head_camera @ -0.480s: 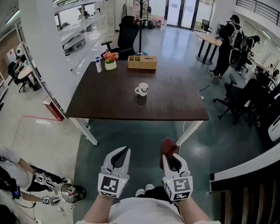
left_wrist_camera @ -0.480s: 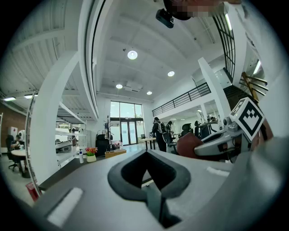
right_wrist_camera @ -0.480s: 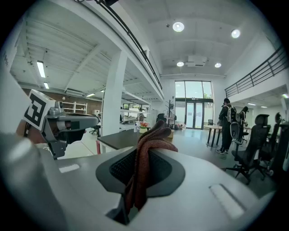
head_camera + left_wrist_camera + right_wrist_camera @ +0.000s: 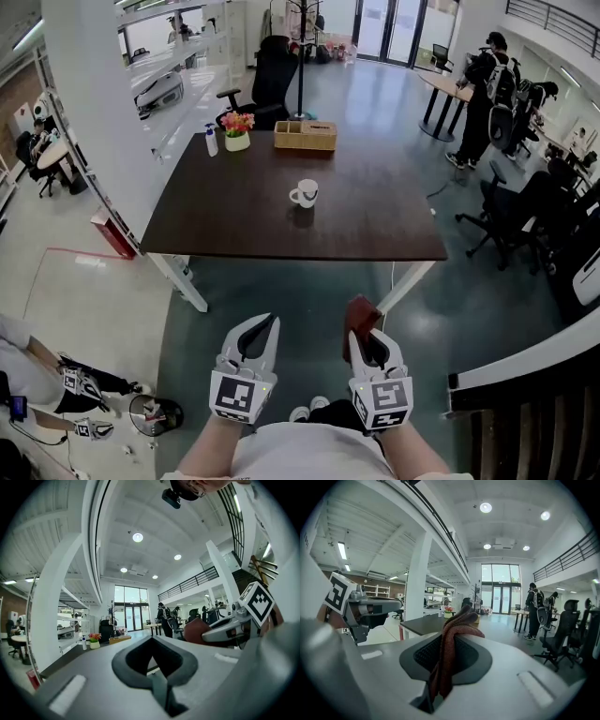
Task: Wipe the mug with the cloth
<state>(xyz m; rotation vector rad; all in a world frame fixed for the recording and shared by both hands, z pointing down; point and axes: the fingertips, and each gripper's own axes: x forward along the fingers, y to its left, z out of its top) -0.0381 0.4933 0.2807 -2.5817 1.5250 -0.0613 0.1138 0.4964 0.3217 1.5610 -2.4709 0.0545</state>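
A white mug [image 4: 304, 192] stands near the middle of the dark brown table [image 4: 234, 220], well ahead of both grippers. I hold both grippers low over the floor, short of the table's near edge. The right gripper [image 4: 362, 330] is shut on a dark red cloth [image 4: 358, 313], which sticks out past its tips. In the right gripper view the cloth [image 4: 450, 644] runs folded between the jaws of the right gripper [image 4: 454, 637]. The left gripper [image 4: 265, 324] is shut with nothing in it, and in its own view the left gripper [image 4: 152, 641] also shows nothing between the jaws.
At the table's far edge stand a wicker basket [image 4: 305, 135], a flower pot [image 4: 237, 131] and a spray bottle [image 4: 211, 141]. A black office chair [image 4: 270, 75] is behind the table. People stand at the back right [image 4: 483, 84], and another person [image 4: 37, 375] is at lower left.
Both grippers stay where they were. The person at lower left has shifted further left and down, and the people at the back right have moved slightly.
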